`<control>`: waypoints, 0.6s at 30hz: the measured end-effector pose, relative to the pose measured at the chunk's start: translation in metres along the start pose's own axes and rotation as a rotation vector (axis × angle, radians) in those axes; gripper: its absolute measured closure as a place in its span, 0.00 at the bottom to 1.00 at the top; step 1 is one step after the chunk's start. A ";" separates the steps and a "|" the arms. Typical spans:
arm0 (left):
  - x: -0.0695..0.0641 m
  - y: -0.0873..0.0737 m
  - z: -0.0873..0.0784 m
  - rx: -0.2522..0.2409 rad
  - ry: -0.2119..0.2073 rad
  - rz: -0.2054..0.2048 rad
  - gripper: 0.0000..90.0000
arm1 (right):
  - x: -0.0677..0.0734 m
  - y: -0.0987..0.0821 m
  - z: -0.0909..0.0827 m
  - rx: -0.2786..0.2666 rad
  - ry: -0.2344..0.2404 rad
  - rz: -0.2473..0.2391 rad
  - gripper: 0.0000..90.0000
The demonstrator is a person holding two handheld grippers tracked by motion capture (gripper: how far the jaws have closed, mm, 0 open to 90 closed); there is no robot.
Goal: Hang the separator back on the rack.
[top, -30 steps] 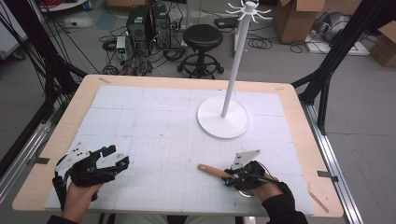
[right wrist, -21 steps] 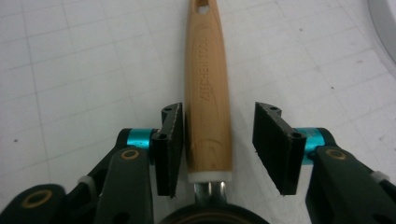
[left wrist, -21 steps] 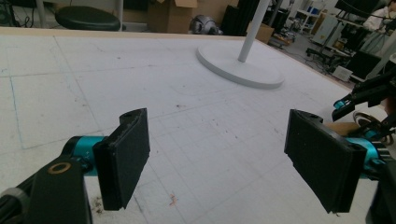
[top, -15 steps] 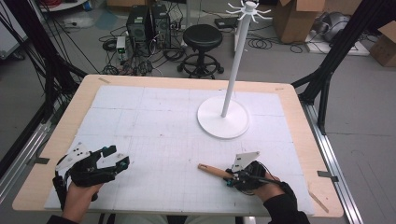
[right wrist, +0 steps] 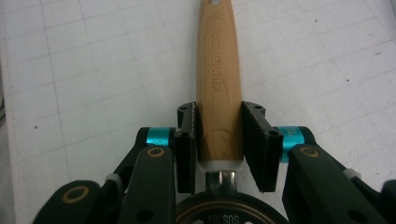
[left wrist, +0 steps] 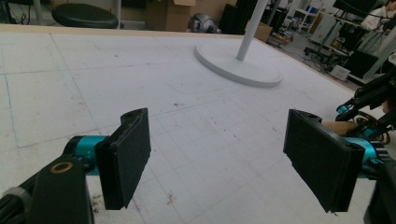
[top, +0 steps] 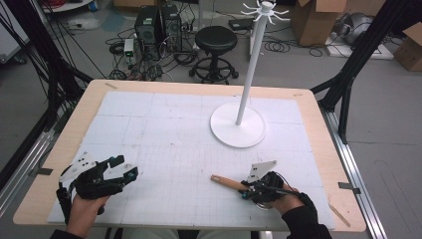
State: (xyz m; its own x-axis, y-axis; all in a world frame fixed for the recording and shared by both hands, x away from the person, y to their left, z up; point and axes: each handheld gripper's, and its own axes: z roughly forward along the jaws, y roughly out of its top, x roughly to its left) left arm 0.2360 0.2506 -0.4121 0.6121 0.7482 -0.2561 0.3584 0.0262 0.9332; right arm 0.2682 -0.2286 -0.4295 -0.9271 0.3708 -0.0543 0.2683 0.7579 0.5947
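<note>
the right gripper (right wrist: 219, 149) is clamping its jaws on the wooden handle (right wrist: 217, 84) of a utensil, near the metal end, low over the white mat (top: 164, 129). the handle's long axis is running straight out from the jaws, pointing toward the table's left side. the left gripper (left wrist: 219, 158) is resting well apart, jaws wide and empty. the white stand (top: 238, 130) is sitting beyond, nearer the right hand.

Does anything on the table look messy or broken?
Nothing looks broken or spilled. The white stand is upright on the mat. The right gripper is shut on a wooden handle, and the left gripper is open over bare mat. The mat just has a few small specks and scuffs.
</note>
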 end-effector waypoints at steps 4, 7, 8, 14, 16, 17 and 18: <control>0.000 0.000 0.000 -0.001 0.000 -0.001 0.26 | 0.001 0.000 0.000 -0.001 0.001 0.024 0.77; 0.000 0.000 0.000 0.002 -0.002 0.006 0.26 | 0.000 0.000 0.000 -0.002 0.007 0.039 0.77; 0.000 0.000 0.001 0.002 -0.004 0.002 0.26 | -0.001 0.000 -0.001 -0.005 0.014 0.045 0.78; 0.000 0.000 0.001 0.002 -0.002 0.002 0.26 | -0.003 -0.001 -0.003 -0.021 0.042 0.094 0.78; -0.001 0.000 0.001 0.002 -0.001 0.002 0.26 | -0.003 -0.002 -0.004 -0.022 0.055 0.109 0.78; -0.001 0.000 0.001 0.001 -0.001 0.000 0.26 | -0.004 -0.002 -0.003 -0.022 0.054 0.109 0.78; 0.000 0.000 0.001 0.001 -0.002 0.000 0.26 | -0.004 -0.002 -0.003 -0.022 0.055 0.109 0.78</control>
State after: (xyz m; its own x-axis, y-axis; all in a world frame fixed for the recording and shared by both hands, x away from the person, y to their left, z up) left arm 0.2364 0.2497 -0.4125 0.6134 0.7471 -0.2561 0.3590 0.0250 0.9330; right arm 0.2702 -0.2334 -0.4277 -0.9057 0.4202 0.0554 0.3633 0.7024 0.6121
